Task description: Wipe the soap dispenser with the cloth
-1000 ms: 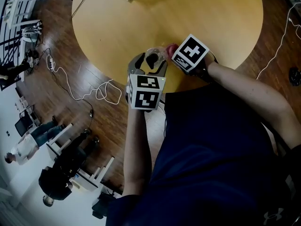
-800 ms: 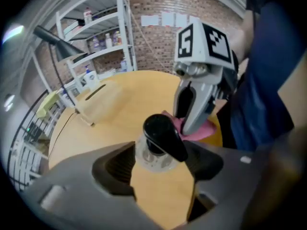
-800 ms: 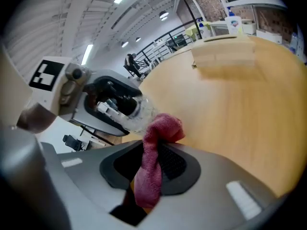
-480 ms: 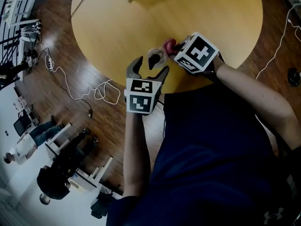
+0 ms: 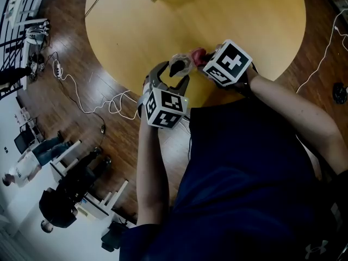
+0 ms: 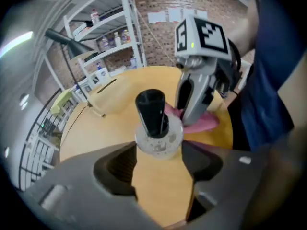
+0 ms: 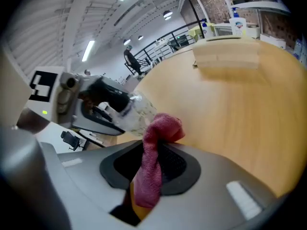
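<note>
R gripper (image 7: pixel 153 150), cloth (image 7: pixel 160 128) at upright dispenser (image 7: pixel 139 116)

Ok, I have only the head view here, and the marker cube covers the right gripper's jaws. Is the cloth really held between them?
Observer: Yes. In the right gripper view the right gripper is shut on the pink cloth, which runs down between its pads.
Operator: Does the cloth touch the soap dispenser?
Observer: Its bunched end lies against the side of the clear bottle, as far as that view shows.
Operator: And the left gripper, does it grip?
Observer: In the left gripper view its jaws have just been closing and now press the dispenser's clear body between their tips; the black pump stands clear above them.
</note>
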Action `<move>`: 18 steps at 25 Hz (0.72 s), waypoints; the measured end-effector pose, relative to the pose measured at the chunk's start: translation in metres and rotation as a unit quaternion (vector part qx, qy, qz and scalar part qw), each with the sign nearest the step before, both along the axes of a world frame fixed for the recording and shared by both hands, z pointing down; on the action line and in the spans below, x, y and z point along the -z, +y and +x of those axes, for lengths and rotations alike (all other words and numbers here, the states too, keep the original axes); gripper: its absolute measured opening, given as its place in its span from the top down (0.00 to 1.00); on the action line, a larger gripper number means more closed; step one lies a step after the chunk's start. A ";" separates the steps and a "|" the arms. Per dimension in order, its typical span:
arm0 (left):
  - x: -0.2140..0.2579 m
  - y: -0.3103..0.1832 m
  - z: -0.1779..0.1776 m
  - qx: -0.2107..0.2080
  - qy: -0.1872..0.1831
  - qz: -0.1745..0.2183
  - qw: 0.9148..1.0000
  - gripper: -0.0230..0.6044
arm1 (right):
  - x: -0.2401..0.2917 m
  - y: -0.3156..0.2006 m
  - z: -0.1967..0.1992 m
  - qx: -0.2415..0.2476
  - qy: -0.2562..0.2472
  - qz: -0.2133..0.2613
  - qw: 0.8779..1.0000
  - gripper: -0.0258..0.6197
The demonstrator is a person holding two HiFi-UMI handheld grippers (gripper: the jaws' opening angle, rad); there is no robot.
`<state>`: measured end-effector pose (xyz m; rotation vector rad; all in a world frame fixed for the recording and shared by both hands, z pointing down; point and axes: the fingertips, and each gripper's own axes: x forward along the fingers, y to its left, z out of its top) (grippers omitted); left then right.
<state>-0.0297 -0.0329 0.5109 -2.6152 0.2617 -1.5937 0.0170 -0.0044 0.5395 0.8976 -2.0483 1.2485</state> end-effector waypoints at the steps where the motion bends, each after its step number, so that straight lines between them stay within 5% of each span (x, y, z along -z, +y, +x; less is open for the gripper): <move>1: 0.000 -0.002 -0.001 -0.027 -0.009 0.007 1.000 0.49 | 0.018 -0.001 -0.003 -0.004 -0.017 0.014 1.000 0.82; 3: -0.001 -0.005 -0.002 -0.055 -0.020 0.012 0.998 0.49 | 0.041 0.000 -0.006 -0.010 -0.041 0.037 0.998 0.82; 5: -0.001 -0.005 -0.005 -0.023 -0.020 -0.009 1.000 0.49 | 0.036 0.001 -0.004 -0.011 -0.038 0.041 0.998 0.82; 7: 0.005 -0.005 -0.007 0.085 0.005 -0.055 0.995 0.47 | 0.011 0.000 0.002 -0.018 -0.010 0.021 1.000 0.82; 8: 0.009 -0.006 -0.006 0.148 0.023 -0.073 0.986 0.45 | -0.003 -0.001 0.007 -0.022 0.008 0.008 1.000 0.82; 11: 0.019 -0.011 0.004 0.248 0.050 -0.057 0.966 0.43 | -0.029 -0.012 0.012 -0.023 0.043 -0.006 0.999 0.82; 14: 0.016 -0.014 0.013 0.218 0.036 -0.026 0.975 0.46 | -0.037 -0.016 0.006 -0.010 0.049 -0.002 0.999 0.82; 18: 0.014 -0.012 0.018 0.074 0.028 -0.026 0.996 0.47 | -0.013 -0.001 -0.003 0.002 0.003 0.006 1.000 0.82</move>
